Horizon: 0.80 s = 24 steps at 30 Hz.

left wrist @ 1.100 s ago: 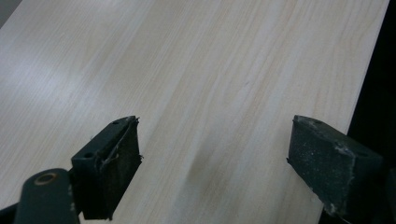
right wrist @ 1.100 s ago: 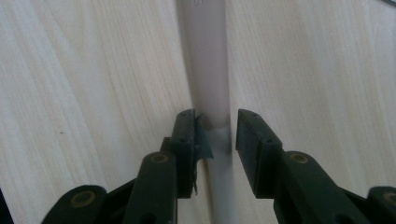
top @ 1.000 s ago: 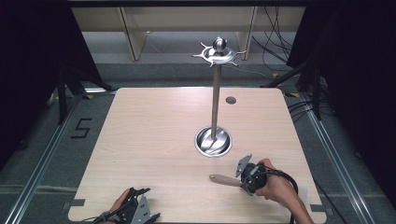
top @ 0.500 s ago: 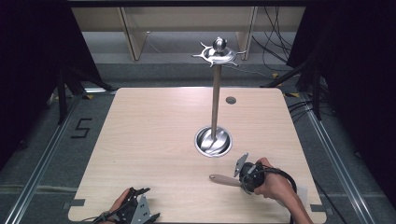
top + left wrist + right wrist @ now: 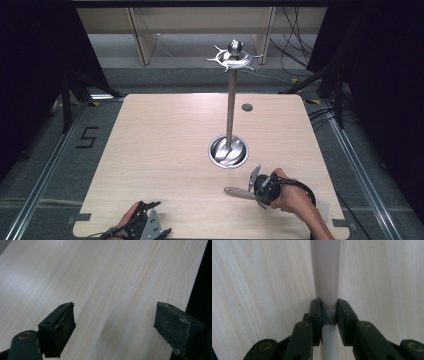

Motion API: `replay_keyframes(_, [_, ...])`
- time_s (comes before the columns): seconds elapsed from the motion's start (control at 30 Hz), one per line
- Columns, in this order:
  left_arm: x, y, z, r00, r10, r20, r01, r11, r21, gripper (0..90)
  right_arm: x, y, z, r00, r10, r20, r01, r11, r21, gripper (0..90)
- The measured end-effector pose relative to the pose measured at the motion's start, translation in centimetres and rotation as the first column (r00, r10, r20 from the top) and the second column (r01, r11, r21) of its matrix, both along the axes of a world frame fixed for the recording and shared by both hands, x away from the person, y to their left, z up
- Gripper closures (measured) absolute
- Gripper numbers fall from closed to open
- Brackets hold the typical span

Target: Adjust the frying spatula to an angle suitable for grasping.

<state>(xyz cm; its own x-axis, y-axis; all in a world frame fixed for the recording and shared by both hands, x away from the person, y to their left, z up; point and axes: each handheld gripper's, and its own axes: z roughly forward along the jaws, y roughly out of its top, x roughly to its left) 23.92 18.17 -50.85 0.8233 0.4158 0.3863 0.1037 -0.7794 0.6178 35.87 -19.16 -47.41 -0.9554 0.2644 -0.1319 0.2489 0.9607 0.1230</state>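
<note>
Pale beige, smooth and round in section, the long slim handle-like utensil (image 5: 326, 272) lies flat on the light wooden surface (image 5: 165, 145), near the steel stand's round base (image 5: 228, 151). The right tongs (image 5: 254, 188) clamp it between both jaws. The left tongs (image 5: 113, 322) gape wide over bare wood.

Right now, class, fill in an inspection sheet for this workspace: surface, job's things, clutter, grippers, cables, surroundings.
Surface: pale wooden table, with a small dark round spot near the far edge.
Job's things: steel stand upright on its round base; pale utensil at the near right.
Clutter: nothing seen.
Grippers: left gripper open over bare wood; right gripper shut on the utensil.
Cables: several on the floor at far right.
Surroundings: shelving behind, dark curtains at the sides.
</note>
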Motion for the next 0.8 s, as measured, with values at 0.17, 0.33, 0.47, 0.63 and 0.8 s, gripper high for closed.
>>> replay_keyframes(0.17, [0.0, 0.0, 0.0, 1.0000, 0.004, 0.006, -0.004, 1.0000, 0.001, 15.9, 0.0, -0.2, 0.0, 0.9998, -0.018, -0.002, 0.018, 0.9996, 0.020, 76.4])
replay_keyframes(0.33, [0.0, 0.1, 0.1, 0.9995, 0.020, 0.025, -0.020, 0.9998, 0.003, 15.9, 0.1, -0.7, 0.0, 0.9996, -0.027, 0.007, 0.026, 0.9988, 0.041, 76.5])
replay_keyframes(0.47, [0.0, 0.0, -0.1, 0.9998, 0.010, 0.016, -0.010, 0.9999, -0.001, 15.9, -0.2, -1.2, 0.5, 0.9983, -0.057, 0.012, 0.056, 0.9947, 0.086, 76.5])
replay_keyframes(0.63, [0.0, 0.1, 0.0, 1.0000, 0.005, -0.001, -0.005, 1.0000, -0.004, 15.9, -0.2, -2.4, 1.8, 0.9979, -0.058, 0.027, 0.053, 0.9853, 0.162, 76.5])
replay_keyframes(0.8, [0.0, 0.1, 0.1, 1.0000, 0.006, 0.002, -0.006, 1.0000, 0.000, 15.9, -0.6, -4.2, 3.4, 0.9928, -0.100, 0.066, 0.079, 0.9620, 0.261, 76.6])
